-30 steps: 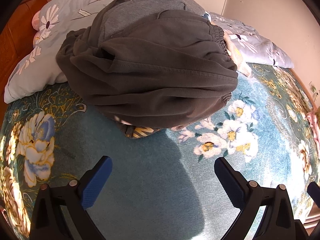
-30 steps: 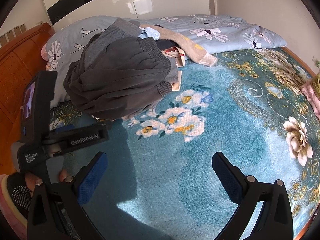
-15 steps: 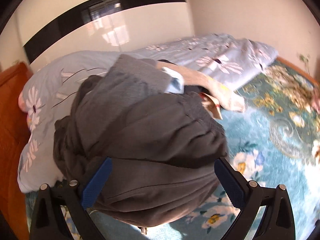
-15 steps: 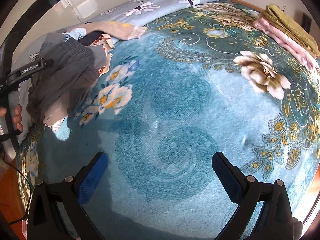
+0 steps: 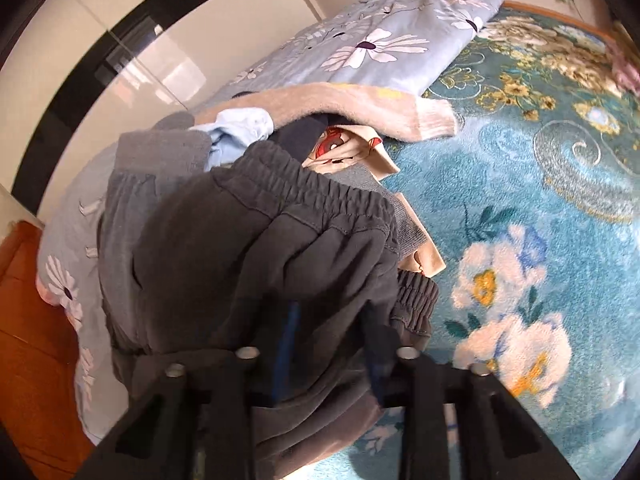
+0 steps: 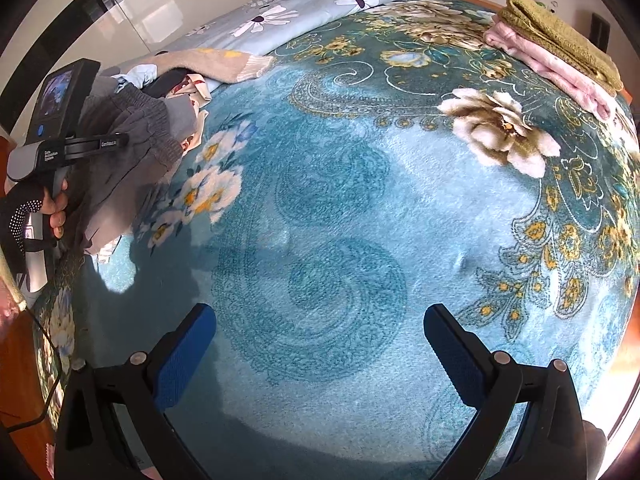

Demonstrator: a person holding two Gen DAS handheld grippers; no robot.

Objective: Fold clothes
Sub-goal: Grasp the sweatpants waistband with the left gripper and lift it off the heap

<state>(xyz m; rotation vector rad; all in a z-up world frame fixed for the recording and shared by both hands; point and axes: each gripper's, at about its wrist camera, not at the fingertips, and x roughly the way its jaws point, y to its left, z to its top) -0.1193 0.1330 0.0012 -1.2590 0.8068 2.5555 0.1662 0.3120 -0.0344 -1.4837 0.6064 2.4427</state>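
Note:
A heap of unfolded clothes lies at the head of the bed. On top is a dark grey garment (image 5: 240,256) with an elastic waistband. A beige sweater (image 5: 340,108) and a light blue piece (image 5: 240,128) lie behind it. My left gripper (image 5: 330,340) is pushed into the grey garment, its fingers drawn close with a bunch of that fabric between them. The right wrist view shows the left gripper (image 6: 116,142) in a gloved hand (image 6: 28,212) at the heap (image 6: 136,152). My right gripper (image 6: 320,356) is open above the bare teal blanket (image 6: 340,208), holding nothing.
A folded olive piece (image 6: 560,36) on a folded pink one (image 6: 556,72) sits at the bed's far right corner. A light blue floral quilt (image 5: 380,48) lies along the wall. A wooden headboard (image 5: 32,368) is at the left. A cable (image 6: 48,360) runs down the left edge.
My left gripper went forward from over the blanket into the heap and closed on the dark grey garment. My right gripper swung away from the heap to the open blanket.

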